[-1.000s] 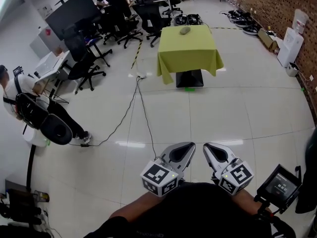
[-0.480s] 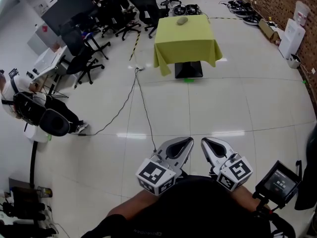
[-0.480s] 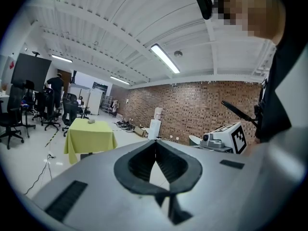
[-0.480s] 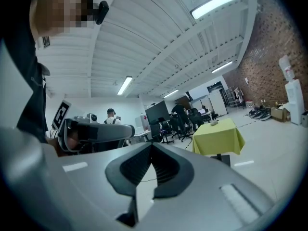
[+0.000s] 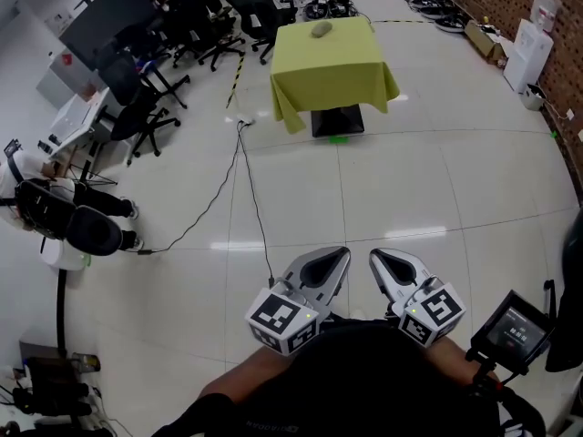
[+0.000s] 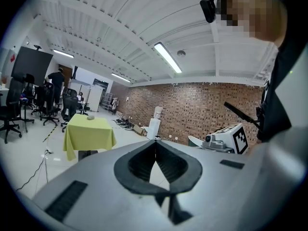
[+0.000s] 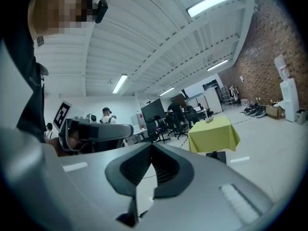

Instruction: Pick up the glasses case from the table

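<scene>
Plainly, with the glasses case (image 5: pixel 321 30) lying on the far yellow-draped worktop (image 5: pixel 339 62), well apart from the left gripper (image 5: pixel 339 256) and right gripper (image 5: pixel 376 259), both closed tight and empty, the approach risks snagging the floor cable (image 5: pixel 255 209), or arriving with jaws unopened and nudging the case away.

Ahead of you the worktop (image 5: pixel 351 57) stands alone on the glossy tiled floor (image 5: pixel 410 189), draped in a yellow-green cloth (image 5: pixel 301 98) that hangs over every edge. The grey glasses case (image 5: pixel 321 30) lies near its far edge, left of centre. A dark cable (image 5: pixel 252 189) trails across the floor from beside its near left corner.
</scene>
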Demonstrator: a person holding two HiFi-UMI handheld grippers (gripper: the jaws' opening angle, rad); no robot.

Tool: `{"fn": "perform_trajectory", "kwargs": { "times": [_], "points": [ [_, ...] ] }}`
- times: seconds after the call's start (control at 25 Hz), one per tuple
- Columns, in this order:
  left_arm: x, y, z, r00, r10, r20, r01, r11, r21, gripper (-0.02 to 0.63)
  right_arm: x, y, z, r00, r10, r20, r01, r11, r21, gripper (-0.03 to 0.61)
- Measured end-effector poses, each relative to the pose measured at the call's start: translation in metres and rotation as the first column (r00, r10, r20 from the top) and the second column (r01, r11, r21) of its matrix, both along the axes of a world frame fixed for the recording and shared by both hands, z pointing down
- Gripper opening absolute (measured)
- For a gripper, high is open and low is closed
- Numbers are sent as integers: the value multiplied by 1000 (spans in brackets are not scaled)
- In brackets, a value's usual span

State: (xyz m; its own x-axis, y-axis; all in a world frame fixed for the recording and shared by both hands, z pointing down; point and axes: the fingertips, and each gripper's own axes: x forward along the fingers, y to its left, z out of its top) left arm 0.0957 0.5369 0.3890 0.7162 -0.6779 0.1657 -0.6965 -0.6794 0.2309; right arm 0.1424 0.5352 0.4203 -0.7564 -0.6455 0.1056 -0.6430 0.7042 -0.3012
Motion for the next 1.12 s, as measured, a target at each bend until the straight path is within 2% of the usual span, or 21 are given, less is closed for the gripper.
{"fn": "perform_trajectory", "kwargs": {
  "times": [0.84,1.12],
  "points": [
    [-35,-45,-9,1000,-21,1,21,1000,-2,6,-30,-37,-1,1000,-12,-18,12,1000,-20,2],
    [-51,-79,-11,1000,-15,-8,15,1000,1,6,-46,-69,0,1000,-9,-28,9,1000,-25,2]
  ]
}}
